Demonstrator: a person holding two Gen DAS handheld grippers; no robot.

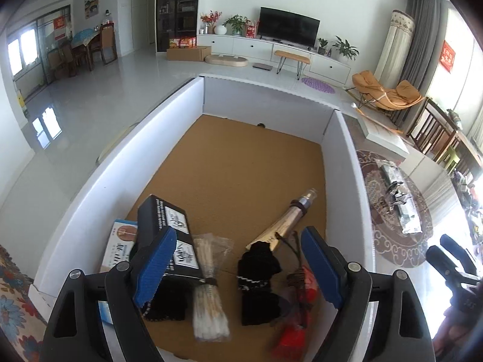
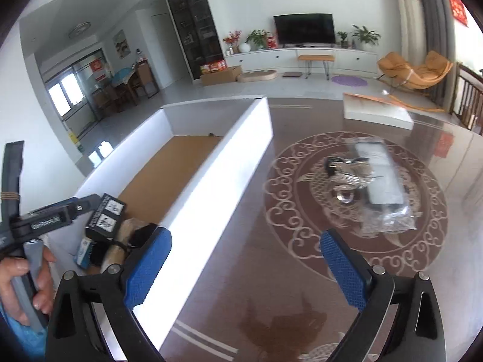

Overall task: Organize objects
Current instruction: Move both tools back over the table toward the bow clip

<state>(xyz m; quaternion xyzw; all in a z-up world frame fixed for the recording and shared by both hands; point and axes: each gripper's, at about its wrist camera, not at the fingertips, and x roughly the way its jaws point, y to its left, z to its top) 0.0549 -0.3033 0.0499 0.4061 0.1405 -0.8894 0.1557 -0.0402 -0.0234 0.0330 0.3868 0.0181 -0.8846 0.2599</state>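
Note:
A white box (image 1: 169,138) with a cork-brown floor (image 1: 241,169) holds a black carton (image 1: 169,232), a blue-white packet (image 1: 116,247), a bundle of sticks (image 1: 208,283), black socks (image 1: 256,274), a gold tube (image 1: 286,226) and a red item (image 1: 295,325). My left gripper (image 1: 238,265) is open and empty above these. My right gripper (image 2: 247,271) is open and empty over the brown table (image 2: 271,271), right of the box (image 2: 229,163). A clear bag with a grey item (image 2: 377,178) and a shiny trinket (image 2: 347,178) lie on the table ahead of it.
A white flat box (image 2: 377,108) lies at the table's far edge. The left gripper (image 2: 54,214) and the hand holding it show at the left of the right wrist view. Living room with TV (image 1: 288,25) and orange chair (image 1: 386,93) lies beyond.

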